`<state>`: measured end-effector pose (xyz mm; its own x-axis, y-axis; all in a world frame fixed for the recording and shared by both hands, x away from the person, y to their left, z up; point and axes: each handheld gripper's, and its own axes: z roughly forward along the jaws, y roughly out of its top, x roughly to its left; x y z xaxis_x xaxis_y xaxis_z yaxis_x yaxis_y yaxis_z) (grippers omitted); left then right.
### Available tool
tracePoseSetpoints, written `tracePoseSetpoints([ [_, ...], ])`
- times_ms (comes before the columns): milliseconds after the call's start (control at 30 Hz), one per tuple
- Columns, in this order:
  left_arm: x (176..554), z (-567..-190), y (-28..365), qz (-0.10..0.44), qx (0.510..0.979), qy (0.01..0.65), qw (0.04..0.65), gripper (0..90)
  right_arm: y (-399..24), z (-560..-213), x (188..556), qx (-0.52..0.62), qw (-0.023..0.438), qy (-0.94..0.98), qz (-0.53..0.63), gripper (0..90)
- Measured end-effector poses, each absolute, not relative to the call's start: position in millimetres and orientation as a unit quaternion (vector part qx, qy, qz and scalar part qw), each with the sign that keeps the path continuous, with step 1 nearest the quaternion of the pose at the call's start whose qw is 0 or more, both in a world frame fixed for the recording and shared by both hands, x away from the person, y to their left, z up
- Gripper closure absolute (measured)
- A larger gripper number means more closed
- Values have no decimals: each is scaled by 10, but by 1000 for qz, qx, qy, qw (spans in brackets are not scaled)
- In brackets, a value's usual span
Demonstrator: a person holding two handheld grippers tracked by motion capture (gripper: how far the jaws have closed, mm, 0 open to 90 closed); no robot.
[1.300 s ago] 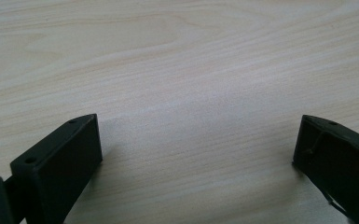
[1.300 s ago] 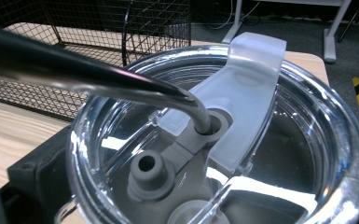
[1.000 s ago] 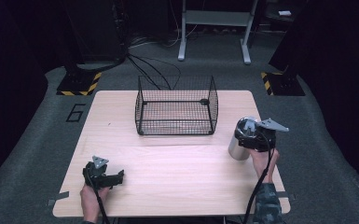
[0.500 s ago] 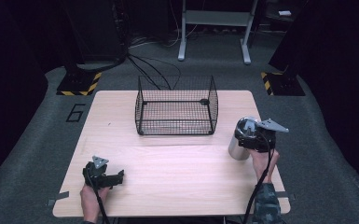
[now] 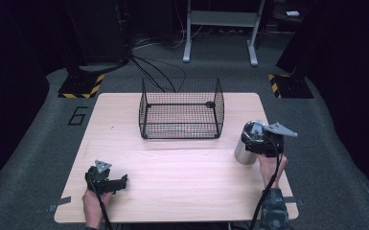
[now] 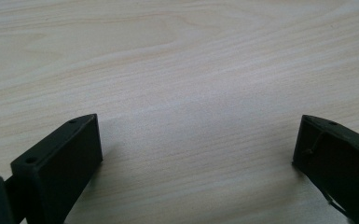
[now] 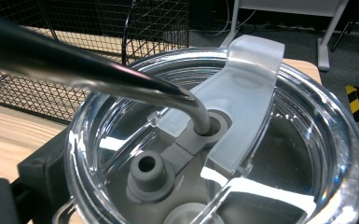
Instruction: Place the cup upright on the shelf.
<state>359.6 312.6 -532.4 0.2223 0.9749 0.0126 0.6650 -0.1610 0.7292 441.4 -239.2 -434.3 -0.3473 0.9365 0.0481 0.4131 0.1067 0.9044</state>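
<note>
A steel tumbler point(image 5: 243, 146) stands upright near the right edge of the wooden table point(image 5: 182, 191), to the right of and a little nearer than the black wire basket point(image 5: 181, 109) that sits toward the far middle. The right gripper point(image 5: 261, 139) is up against the tumbler's top, its hand point(image 5: 268, 165) coming in from the near side. In the right gripper view the tumbler's clear lid point(image 7: 214, 140) sits between the black jaws, which press against its sides, so the gripper pinches the tumbler at the rim. A bent metal straw point(image 7: 98, 70) passes through a grey fitting in that lid, and the basket's mesh shows beyond. The left gripper point(image 5: 106, 179) rests low over the near left part of the table, well apart from the tumbler; in the left gripper view its jaws stand wide apart over bare wood.
</note>
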Motion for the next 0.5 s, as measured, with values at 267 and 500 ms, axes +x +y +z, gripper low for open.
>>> tracePoseSetpoints([
  [267,3597,-5325,3126,252,718,571,308,8,-2368,-4255,4356,484,297,688,451,29],
  [500,3597,-5322,3131,249,720,571,307,8,-2325,-4178,4310,476,296,691,456,29],
])
